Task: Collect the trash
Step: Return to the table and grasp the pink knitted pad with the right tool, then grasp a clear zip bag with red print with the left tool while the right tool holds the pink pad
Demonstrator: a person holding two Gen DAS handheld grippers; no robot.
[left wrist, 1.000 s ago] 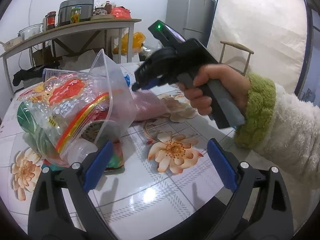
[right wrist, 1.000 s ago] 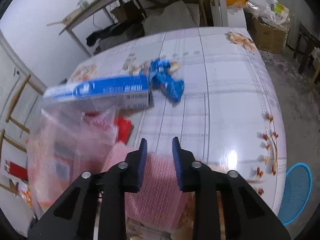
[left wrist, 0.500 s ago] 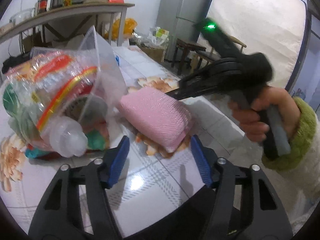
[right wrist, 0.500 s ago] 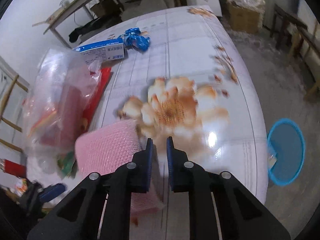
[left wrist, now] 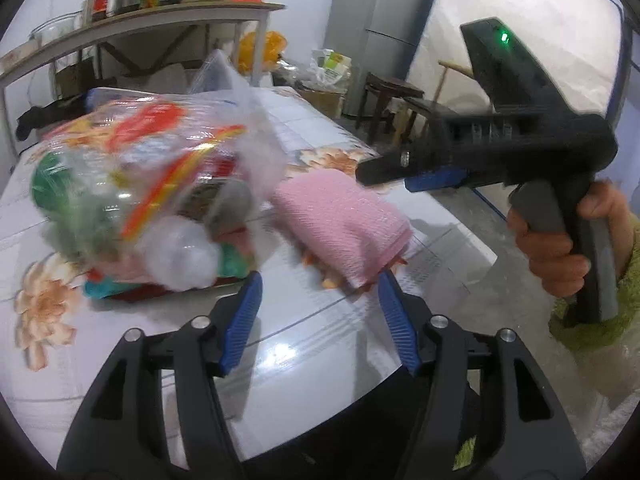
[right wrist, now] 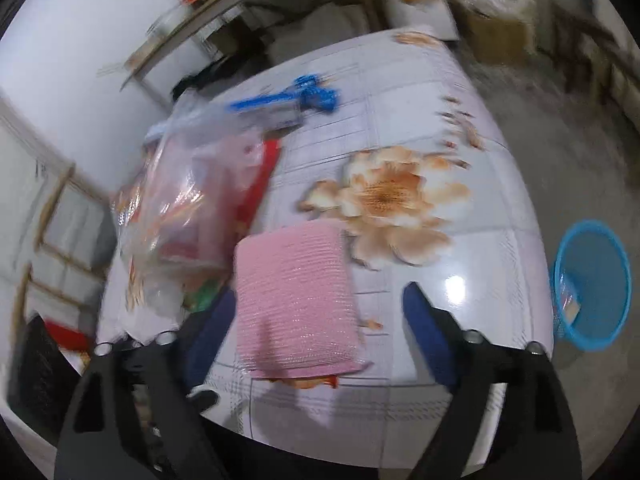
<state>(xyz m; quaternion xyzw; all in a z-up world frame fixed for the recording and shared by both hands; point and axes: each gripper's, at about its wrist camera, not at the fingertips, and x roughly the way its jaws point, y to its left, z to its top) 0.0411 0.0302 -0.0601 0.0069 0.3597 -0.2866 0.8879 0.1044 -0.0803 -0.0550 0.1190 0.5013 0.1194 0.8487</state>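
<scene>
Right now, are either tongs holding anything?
No. Both the left tongs and right tongs are open and empty; the pink cloth lies free on the table.

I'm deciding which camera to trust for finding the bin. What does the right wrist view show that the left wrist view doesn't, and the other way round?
Only the right wrist view shows the blue bin on the floor beside the table, plus the blue wrapper at the far end. Only the left wrist view shows the right gripper from outside, the hand holding it, and the refrigerator. Both show the pink cloth lying flat and the clear bag of trash next to it.
</scene>
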